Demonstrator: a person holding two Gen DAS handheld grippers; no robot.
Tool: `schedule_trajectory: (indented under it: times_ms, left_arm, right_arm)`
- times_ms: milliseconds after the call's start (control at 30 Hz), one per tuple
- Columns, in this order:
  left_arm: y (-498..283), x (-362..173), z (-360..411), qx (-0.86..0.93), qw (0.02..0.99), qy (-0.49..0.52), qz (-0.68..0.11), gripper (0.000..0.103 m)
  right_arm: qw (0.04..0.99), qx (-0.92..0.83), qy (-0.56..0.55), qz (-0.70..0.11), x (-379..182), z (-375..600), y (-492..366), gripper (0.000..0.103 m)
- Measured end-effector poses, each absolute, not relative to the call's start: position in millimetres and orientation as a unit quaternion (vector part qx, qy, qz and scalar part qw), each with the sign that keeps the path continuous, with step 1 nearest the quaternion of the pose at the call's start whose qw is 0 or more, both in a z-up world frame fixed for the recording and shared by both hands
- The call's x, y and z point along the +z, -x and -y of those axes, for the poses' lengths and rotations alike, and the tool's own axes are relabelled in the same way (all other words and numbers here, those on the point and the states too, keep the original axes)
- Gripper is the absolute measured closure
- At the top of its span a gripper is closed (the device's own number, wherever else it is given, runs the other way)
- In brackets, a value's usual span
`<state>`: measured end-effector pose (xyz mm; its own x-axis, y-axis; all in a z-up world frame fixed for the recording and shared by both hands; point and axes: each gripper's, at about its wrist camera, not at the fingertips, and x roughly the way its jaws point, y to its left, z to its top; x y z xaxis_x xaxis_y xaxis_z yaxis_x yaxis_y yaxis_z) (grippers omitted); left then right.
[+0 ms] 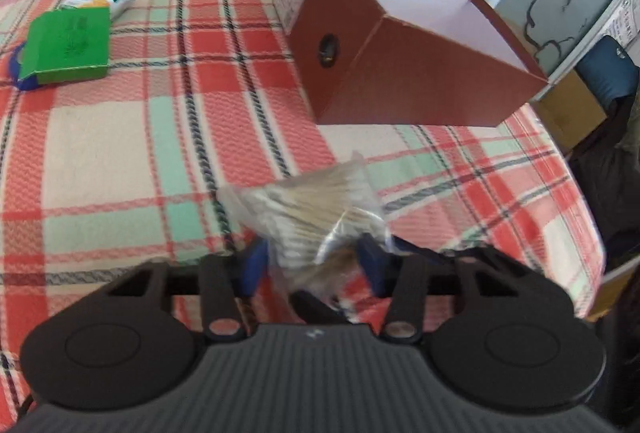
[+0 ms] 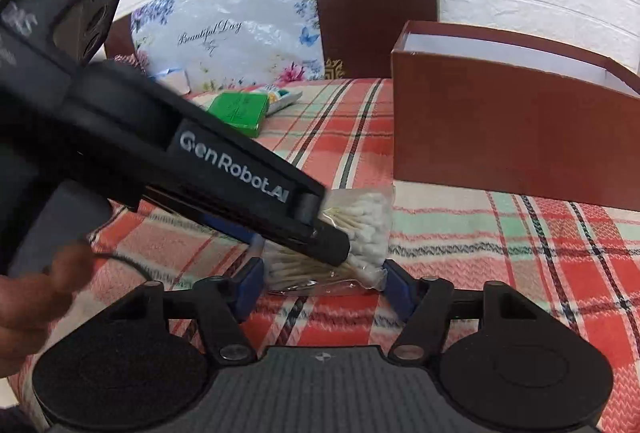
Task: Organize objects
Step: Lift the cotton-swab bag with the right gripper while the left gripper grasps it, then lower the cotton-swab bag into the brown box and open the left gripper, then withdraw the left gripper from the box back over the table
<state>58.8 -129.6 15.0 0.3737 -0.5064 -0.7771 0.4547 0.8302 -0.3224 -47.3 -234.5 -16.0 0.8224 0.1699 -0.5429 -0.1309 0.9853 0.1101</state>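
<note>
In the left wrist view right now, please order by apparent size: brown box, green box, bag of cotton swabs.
1. brown box
2. bag of cotton swabs, inflated by nearness
3. green box; last two uncertain

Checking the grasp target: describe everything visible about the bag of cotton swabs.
The bag of cotton swabs is a clear, crinkly plastic pouch packed with wooden-stemmed, white-tipped swabs. It lies on the plaid blanket, in front of the brown box. The left gripper pinches it between blue fingers. The right gripper brackets it too; contact there is unclear.
</note>
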Motion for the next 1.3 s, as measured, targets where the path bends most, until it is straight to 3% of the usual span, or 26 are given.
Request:
schedule_trajectory:
  times_ms: [333,533,567,733,1300]
  left_arm:
    - [-63.2,113.4,193.2,-0.360,0.872,-0.038,-0.330,0.055]
    - [-105.7,115.2,250.6,-0.347,0.879,-0.073,-0.319,0.054]
    - [-111.4,112.2,259.1,-0.333,0.884,-0.087,-0.316,0.048]
    - [-140.4,93.3,284.4,-0.237,0.908,-0.149,-0.311,0.039]
    - [-89.9,106.6,273.3,-0.224,0.915,-0.170,-0.290,0.031]
  right_arm:
    - [0.997,-0.026,-0.014,-0.067,35.0,268.7,55.0,0.042]
    - [0.995,-0.073,-0.038,-0.059,44.3,313.1,-2.4,0.045]
    - [0.994,-0.078,-0.041,-0.064,43.7,319.3,-13.9,0.044]
    - [0.987,-0.102,-0.021,-0.120,23.2,336.6,-70.5,0.028]
    - [0.991,-0.121,-0.024,-0.054,28.3,327.7,-0.2,0.022]
